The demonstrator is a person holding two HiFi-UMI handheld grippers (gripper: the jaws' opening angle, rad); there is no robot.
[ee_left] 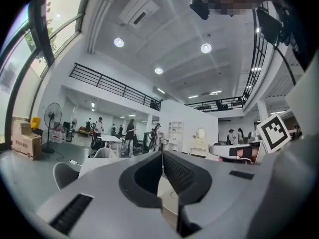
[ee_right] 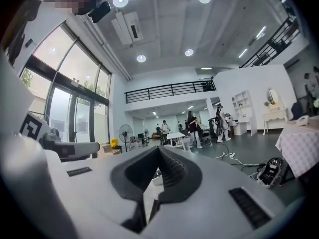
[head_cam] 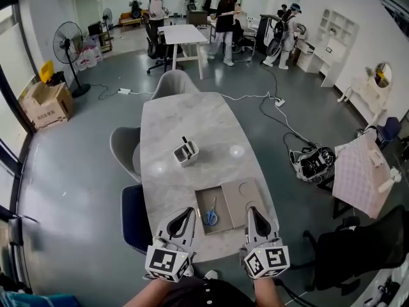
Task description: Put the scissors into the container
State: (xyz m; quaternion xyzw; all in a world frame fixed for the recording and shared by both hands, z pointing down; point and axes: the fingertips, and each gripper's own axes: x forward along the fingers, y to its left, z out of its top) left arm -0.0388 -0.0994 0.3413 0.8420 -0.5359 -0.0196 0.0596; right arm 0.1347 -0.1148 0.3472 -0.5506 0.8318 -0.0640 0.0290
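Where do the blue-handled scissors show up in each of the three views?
Head view: the blue-handled scissors lie in the open brown tray, low centre, on the grey marble table's near end.
Left gripper view: not in it.
Right gripper view: not in it.
Shared landmark: the black pedestal fan, far left in head view, left in left gripper view, left of centre in right.

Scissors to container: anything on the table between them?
Head view: only the far rim of the open box holding the scissors, then bare tabletop up to the container.
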